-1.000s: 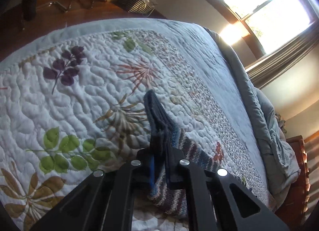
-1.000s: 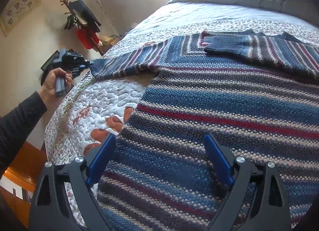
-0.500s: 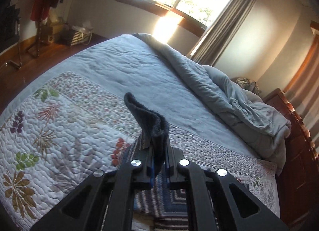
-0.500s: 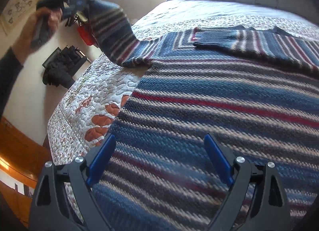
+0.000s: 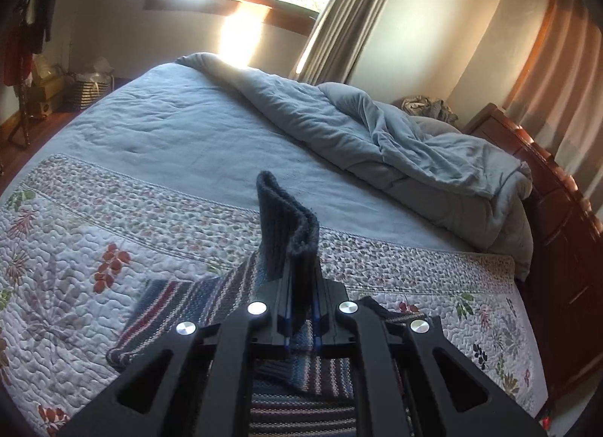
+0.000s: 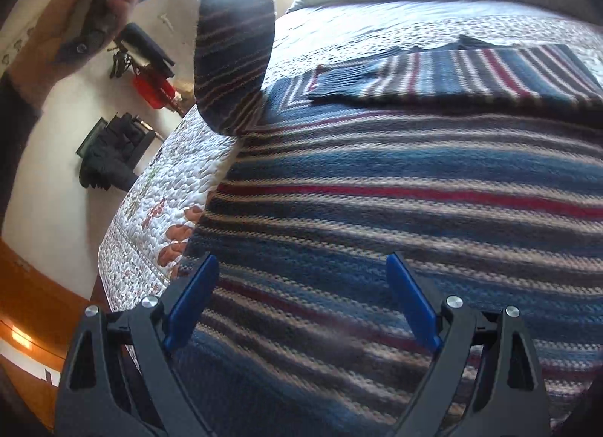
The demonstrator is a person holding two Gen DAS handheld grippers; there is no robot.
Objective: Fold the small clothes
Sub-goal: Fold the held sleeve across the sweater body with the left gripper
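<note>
Left wrist: left claw (image 5: pixel 300 308) clamped on sweater's sleeve cuff (image 5: pixel 288 226), upright; right claw (image 6: pixel 301 308) wide, empty.

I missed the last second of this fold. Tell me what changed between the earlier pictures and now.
The left gripper, shut on the sleeve cuff throughout, lifted the sleeve off the quilt and swung it up and inward over the sweater. The right gripper stayed open, low over the sweater's body. The other sleeve still lies folded across the chest.
</note>
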